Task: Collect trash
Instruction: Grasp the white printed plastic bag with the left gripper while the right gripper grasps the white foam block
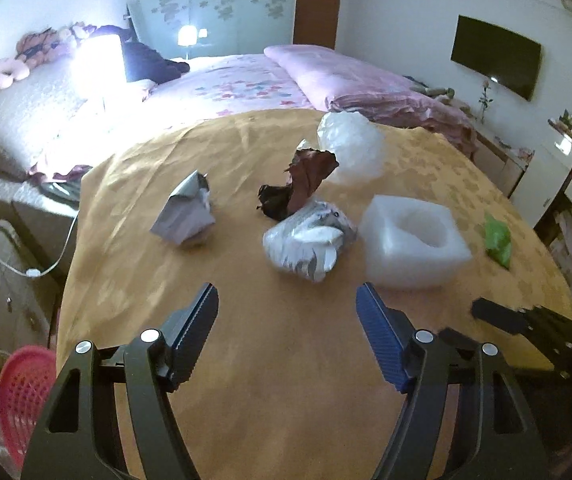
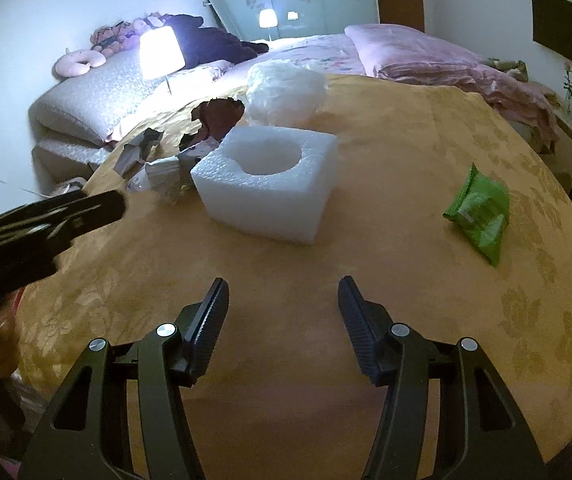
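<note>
Trash lies on a round table with a yellow cloth (image 1: 286, 360): a grey crumpled paper (image 1: 186, 216), a dark red wrapper (image 1: 301, 184), a white-grey crumpled bag (image 1: 309, 240), a white foam block (image 1: 413, 240) with a round hollow, a clear plastic wad (image 1: 349, 148) and a green packet (image 1: 497, 240). My left gripper (image 1: 287, 312) is open and empty, short of the white-grey bag. My right gripper (image 2: 284, 304) is open and empty, in front of the foam block (image 2: 266, 184); the green packet (image 2: 479, 216) lies to its right.
A pink perforated basket (image 1: 22, 396) stands low at the left beside the table. A bed with pink bedding (image 1: 325, 80) and a lit lamp (image 1: 98, 60) are behind the table. The right gripper shows in the left wrist view (image 1: 525, 320).
</note>
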